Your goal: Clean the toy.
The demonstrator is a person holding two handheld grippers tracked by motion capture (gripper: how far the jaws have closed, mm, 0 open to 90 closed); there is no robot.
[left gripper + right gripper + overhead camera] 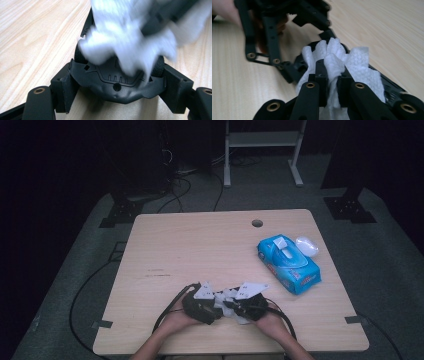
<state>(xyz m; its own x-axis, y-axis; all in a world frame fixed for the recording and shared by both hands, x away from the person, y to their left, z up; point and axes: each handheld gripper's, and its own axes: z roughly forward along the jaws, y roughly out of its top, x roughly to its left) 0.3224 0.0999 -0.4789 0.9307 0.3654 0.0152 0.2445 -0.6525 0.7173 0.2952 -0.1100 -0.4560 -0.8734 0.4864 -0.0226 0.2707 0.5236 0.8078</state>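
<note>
My left gripper [119,93] is shut on a black toy-car-like piece [117,81], its pads pressing on both sides near the two small wheels. A crumpled white wipe [359,67] lies over that black piece, and my right gripper [332,78] is shut on the wipe. In the left gripper view the wipe [125,42] is blurred above the black piece. In the high view the left gripper [212,309] and right gripper [237,308] meet tip to tip near the table's front edge, with the wipe [229,295] between them.
A blue pack of wet wipes [288,264] lies at the right of the wooden table [200,245], with a white oval object [307,246] beside it. A cable hole [257,223] sits near the far edge. Cables trail from both grippers.
</note>
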